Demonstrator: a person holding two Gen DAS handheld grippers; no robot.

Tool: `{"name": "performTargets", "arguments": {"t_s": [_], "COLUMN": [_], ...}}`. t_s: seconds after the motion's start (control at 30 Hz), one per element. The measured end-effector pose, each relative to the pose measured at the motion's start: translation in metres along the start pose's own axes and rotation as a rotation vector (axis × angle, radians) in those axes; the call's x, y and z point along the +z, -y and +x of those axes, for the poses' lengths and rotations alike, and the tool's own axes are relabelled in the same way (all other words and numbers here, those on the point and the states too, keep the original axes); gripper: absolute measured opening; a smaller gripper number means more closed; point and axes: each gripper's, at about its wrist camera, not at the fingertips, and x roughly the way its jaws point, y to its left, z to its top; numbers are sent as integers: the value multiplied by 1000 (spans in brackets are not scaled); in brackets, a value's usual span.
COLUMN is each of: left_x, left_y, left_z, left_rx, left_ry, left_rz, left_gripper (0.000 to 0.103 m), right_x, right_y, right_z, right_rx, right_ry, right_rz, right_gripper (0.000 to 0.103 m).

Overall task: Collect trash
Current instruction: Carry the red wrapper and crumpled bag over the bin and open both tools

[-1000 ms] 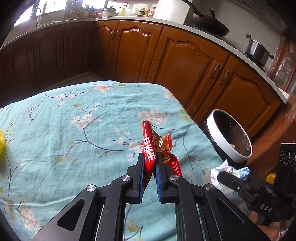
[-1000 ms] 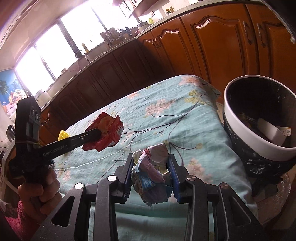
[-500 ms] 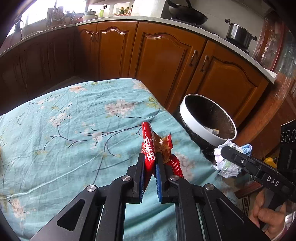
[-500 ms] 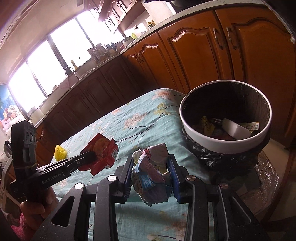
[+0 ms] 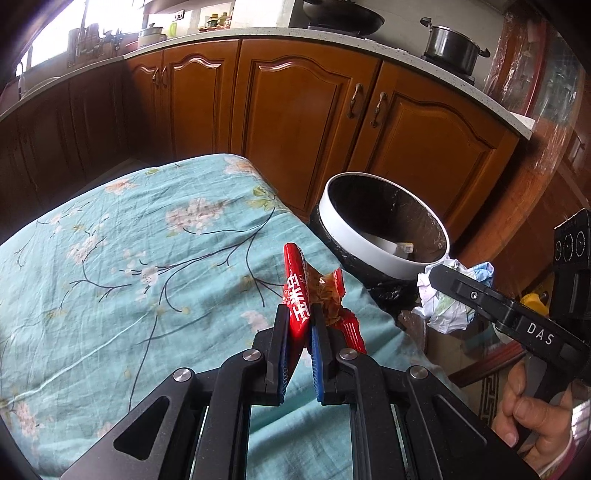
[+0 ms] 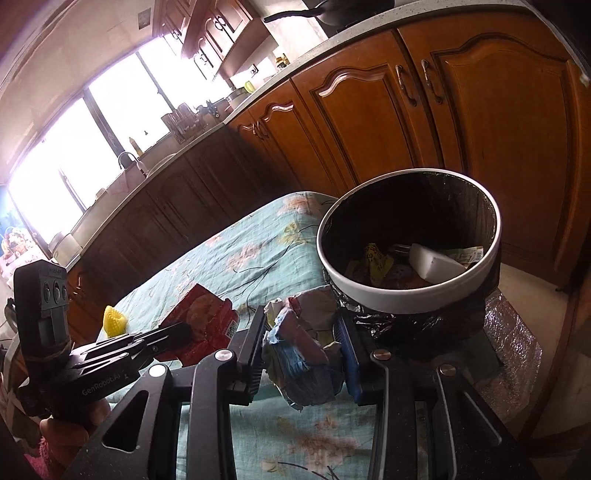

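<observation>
Left gripper (image 5: pixel 300 325): fingers nearly closed, pinching a red snack wrapper (image 5: pixel 297 291) that stands up between the blue pads, its torn flap spilling to the right. It hangs over the table (image 5: pixel 147 266), covered in a teal floral cloth, near the edge closest to the trash bin (image 5: pixel 369 254).

Right gripper (image 6: pixel 301 325): fingers set apart at a moderate width, clamped on a crumpled paper wad (image 6: pixel 299 347), white with blue and pink patches. It sits just short of the bin's white rim, low in front of it.

Right wrist view only: the bin's inside, black liner holding a white wedge-shaped scrap (image 6: pixel 436 264), a yellow printed wrapper (image 6: pixel 376 258) and a labelled packet by the far wall; also a yellow ridged object (image 6: pixel 115 320) on the cloth behind the left gripper, and the wrapper's flat printed face with a QR code.

Left wrist view only: the stainless pot (image 5: pixel 452 46) and dark wok (image 5: pixel 341 16) on the counter above the wooden cabinets (image 5: pixel 303 118), and the hand (image 5: pixel 532 410) gripping the right handle.
</observation>
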Motion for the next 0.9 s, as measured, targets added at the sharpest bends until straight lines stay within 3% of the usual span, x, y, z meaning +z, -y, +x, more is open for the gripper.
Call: {"name": "performTargets", "arguments": {"t_s": [0.9], "left_x": [26], "left_y": [35], "left_z": [24], "left_rx": [-36], "left_ry": [-5], "left_rz": [54], "left_gripper": [9], "right_x": [25], "right_y": [43], "right_z": [-12], "right_rx": [-49], "right_ry": [43], "right_rz": [32], "right_gripper": [36]}}
